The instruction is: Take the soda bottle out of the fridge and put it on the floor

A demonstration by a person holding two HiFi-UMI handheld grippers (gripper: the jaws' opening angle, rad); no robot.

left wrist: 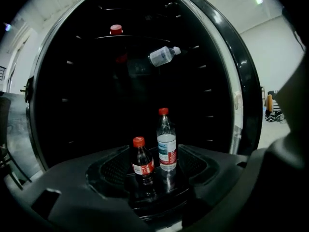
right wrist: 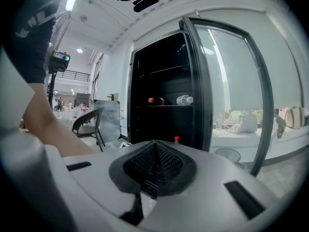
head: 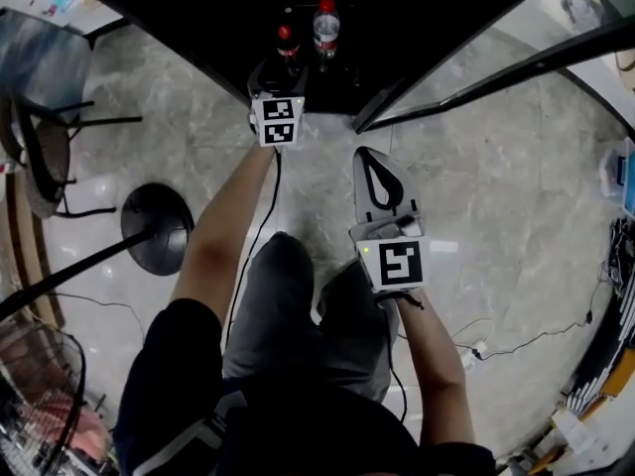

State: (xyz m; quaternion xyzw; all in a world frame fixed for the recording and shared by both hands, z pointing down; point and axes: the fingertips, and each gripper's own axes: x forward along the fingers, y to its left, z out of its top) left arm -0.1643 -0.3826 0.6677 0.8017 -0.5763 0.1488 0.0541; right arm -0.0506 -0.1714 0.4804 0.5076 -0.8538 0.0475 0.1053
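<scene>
Though darkness is hiding much of the fridge (left wrist: 72,105), soda bottle (left wrist: 143,162) and water bottle (left wrist: 166,146) are standing inside; left claw (head: 281,67) is gaping, right claw (right wrist: 154,163) is pressing together.

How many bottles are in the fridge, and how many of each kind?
Soda bottles: 2, the standing soda bottle and the upper soda bottle
Water bottles: 2, the standing water bottle and the lying water bottle
Total: 4

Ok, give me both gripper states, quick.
Left hand-held gripper: open, empty; soda bottle just ahead.
Right hand-held gripper: shut, empty.
</scene>
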